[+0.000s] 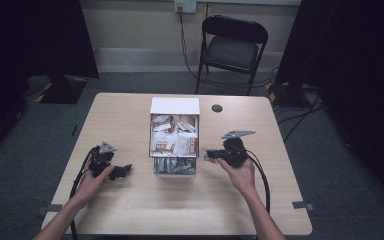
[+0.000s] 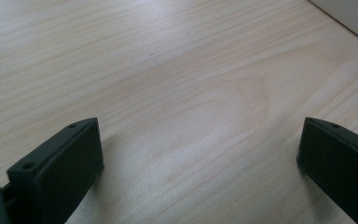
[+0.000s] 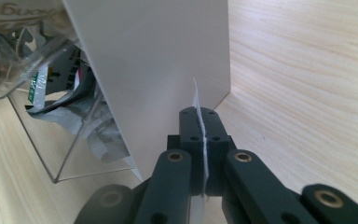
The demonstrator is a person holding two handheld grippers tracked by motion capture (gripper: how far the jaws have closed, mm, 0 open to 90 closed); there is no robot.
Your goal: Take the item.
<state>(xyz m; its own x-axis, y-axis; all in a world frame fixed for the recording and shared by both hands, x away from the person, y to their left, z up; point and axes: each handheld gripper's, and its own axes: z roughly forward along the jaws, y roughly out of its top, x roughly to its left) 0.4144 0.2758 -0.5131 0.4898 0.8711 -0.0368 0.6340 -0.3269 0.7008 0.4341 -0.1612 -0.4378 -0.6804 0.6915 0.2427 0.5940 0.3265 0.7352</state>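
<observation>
Right gripper (image 3: 200, 135) clenched on a thin packet (image 3: 198, 105), right of the box (image 1: 174, 106); left gripper (image 2: 200, 154) released; lower slowly; keep grip until packet rests on table (image 1: 130, 210).

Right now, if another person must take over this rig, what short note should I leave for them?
Right gripper: shut on a thin white packet, held beside the white wall of the box.
Left gripper: open, nothing between the jaws, low over bare table left of the box.
Box: mid-table, upper drawer holds packets, clear lower drawer pulled out.
Done: one packet gripped.
Left: I cannot tell where the packet goes; probably a drawer.
</observation>
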